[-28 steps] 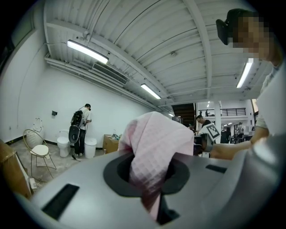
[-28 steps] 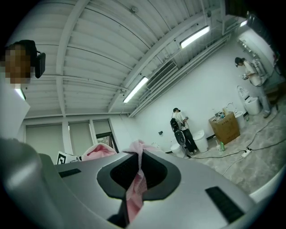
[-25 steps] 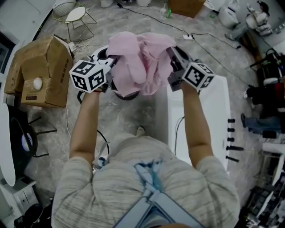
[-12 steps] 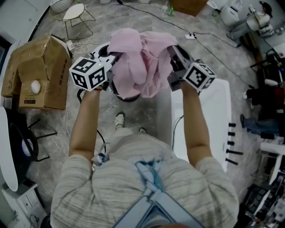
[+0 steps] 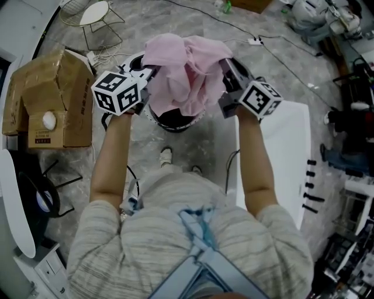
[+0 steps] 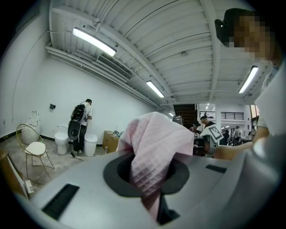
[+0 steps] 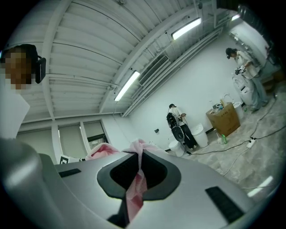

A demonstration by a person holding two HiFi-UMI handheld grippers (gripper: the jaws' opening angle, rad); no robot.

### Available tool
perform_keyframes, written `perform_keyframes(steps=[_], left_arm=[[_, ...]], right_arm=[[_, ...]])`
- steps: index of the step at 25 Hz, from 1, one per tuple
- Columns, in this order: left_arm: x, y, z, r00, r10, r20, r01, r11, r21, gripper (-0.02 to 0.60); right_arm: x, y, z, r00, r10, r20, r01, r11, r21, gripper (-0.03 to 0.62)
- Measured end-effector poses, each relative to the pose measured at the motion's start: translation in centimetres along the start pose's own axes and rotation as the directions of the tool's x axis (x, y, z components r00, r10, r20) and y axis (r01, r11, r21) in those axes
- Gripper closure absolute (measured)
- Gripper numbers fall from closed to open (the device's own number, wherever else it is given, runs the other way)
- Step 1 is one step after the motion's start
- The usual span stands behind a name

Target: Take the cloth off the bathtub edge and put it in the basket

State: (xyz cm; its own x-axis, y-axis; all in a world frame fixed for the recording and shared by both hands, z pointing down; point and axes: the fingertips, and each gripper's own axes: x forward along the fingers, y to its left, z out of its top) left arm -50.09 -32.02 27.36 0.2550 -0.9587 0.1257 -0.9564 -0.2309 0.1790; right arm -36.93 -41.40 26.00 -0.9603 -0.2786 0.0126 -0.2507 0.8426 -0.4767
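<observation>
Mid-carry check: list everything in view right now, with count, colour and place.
cloth: one, pink, bunched between both grippers, over the basket
basket: one, dark with a pale rim, on the floor under the cloth
bathtub: one, white, at right
cardboard box: one, brown, on the floor at left
wire chair: one, pale seat, top left
power strip: one, white, on the floor beyond the cloth
left gripper: one, black with a marker cube, shut on the cloth
right gripper: one, black with a marker cube, shut on the cloth
</observation>
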Motion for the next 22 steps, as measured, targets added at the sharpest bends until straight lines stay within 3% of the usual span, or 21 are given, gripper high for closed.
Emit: perform_keyframes(steps=[4,14,22], left_arm=[[1.2,2.0,-2.1,0.999,0.013,-0.041,-0.014,1.000,-0.022,0.548],[3.3,7.1,-10.3,0.987,0.059,-0.147,-0.071,0.994,-0.078,0.546],[3.9,9.2,-14.8,0.961,0.101,-0.257,-0.135,0.984,-0.119,0.545]], right_arm=[[1.9,-2.1,-2.9,0.999,-0.032,-0.041,0.035,0.997,0.065,0.574],[5.6,-7.3,-11.5,0.968,-0.121,-0.220,0.137,0.989,0.060,0.574],[6.8,-9.2,-16.0,0.937,-0.153,-0.313,0.184,0.980,0.072,0.574]])
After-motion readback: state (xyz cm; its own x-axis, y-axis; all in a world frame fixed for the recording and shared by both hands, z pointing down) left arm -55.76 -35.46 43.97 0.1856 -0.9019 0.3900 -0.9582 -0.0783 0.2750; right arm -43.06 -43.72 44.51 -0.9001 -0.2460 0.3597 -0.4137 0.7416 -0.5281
